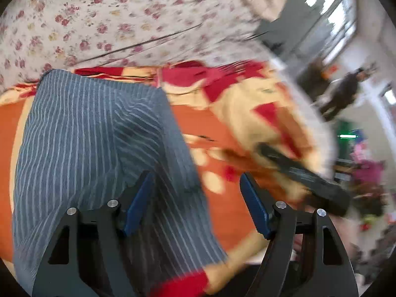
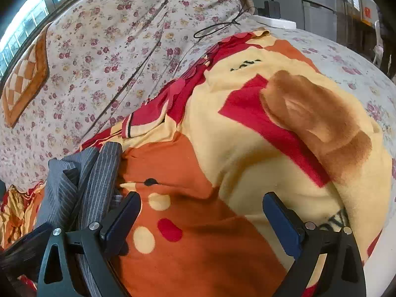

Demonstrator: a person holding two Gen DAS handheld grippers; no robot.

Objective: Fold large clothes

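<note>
Both grippers hang over the bed with jaws spread wide, gripping nothing. The left gripper (image 1: 195, 203) sits above the striped garment (image 1: 99, 148), a grey piece with thin pale lines that lies bunched on the blanket (image 1: 259, 113). From the right gripper (image 2: 201, 219) that garment (image 2: 81, 180) shows folded just off its left finger, the orange, yellow and red blanket (image 2: 235, 148) spread below. The floral sheet (image 2: 99, 49) lies beyond.
</note>
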